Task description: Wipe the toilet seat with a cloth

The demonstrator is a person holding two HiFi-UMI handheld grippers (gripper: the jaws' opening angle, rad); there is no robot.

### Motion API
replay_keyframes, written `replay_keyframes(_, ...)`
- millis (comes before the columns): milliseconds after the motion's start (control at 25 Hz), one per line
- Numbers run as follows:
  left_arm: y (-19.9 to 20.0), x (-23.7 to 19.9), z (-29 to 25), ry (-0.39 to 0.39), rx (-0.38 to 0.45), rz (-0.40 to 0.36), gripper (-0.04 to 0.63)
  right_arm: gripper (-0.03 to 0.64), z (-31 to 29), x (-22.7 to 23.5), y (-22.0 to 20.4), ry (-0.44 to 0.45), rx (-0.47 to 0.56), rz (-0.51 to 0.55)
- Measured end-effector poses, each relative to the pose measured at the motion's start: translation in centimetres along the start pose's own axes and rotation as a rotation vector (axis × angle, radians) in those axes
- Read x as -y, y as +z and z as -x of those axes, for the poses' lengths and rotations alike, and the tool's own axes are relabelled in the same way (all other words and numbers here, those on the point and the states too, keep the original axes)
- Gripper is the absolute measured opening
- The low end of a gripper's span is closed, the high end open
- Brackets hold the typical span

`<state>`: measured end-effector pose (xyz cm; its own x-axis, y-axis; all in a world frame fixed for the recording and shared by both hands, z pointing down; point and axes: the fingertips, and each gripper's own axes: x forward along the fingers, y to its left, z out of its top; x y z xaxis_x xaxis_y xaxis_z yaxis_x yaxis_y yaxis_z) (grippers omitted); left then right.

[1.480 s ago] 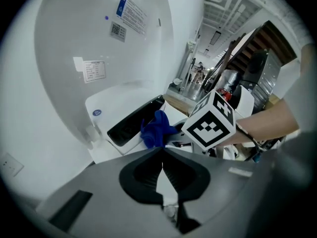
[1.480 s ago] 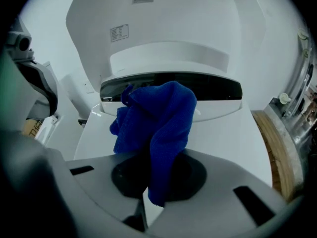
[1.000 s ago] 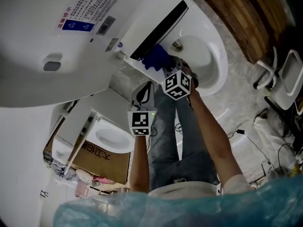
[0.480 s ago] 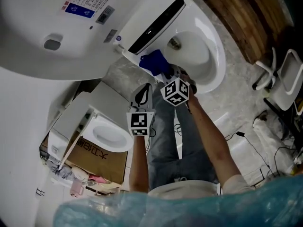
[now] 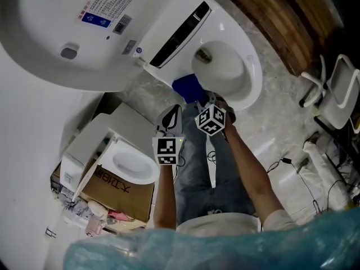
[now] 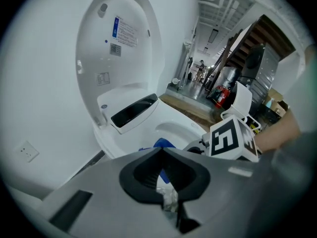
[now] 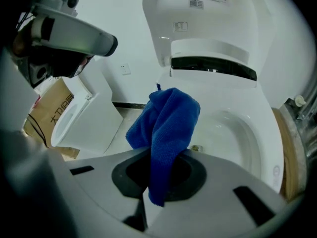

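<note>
A white toilet stands with its lid (image 5: 84, 32) raised and its bowl rim (image 5: 256, 75) bare. My right gripper (image 5: 199, 101) is shut on a blue cloth (image 5: 188, 88), which hangs at the rim's near left side, below the black panel (image 5: 180, 32). In the right gripper view the cloth (image 7: 166, 128) drapes out of the right gripper (image 7: 163, 155), in front of the bowl rim (image 7: 257, 133). My left gripper (image 5: 171, 117) hovers lower and left, off the toilet. It is shut (image 6: 161, 152), with the cloth (image 6: 161, 144) just beyond it.
A second, smaller toilet (image 5: 132, 162) sits on a cardboard box (image 5: 115, 187) at the lower left. White chairs (image 5: 337, 94) and cables (image 5: 292, 167) lie to the right. A wooden panel (image 5: 281, 21) runs behind the bowl. The person's legs (image 5: 208, 173) are below the grippers.
The right gripper has drawn the cloth away from the black panel, toward the person along the rim's left side. The left gripper has stayed about where it was.
</note>
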<state>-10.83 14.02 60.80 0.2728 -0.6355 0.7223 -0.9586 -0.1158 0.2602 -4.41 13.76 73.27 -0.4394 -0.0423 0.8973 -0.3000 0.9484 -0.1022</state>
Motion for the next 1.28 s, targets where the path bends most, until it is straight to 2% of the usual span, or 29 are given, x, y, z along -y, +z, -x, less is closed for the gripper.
replay_keyframes(280, 2.0, 1.9, 1.5, -0.034, -0.005, -0.031, 0.011, 0.017, 3.8, -1.8, -3.5, 0.014, -0.062, -0.064)
replay_keyframes(560, 6.4, 4.0, 3.1, -0.079, 0.018, -0.091, 0.011, 0.017, 10.8, -1.0, -2.4, -0.054, -0.007, -0.153)
replay_keyframes(840, 11.8, 7.1, 5.9, -0.134, 0.045, -0.153, 0.011, 0.017, 20.1, 2.4, 1.2, -0.162, 0.118, -0.250)
replay_keyframes(1280, 21.6, 11.5, 12.3, -0.204, 0.144, -0.264, 0.011, 0.017, 35.6, 6.7, 8.5, -0.338, 0.379, -0.353)
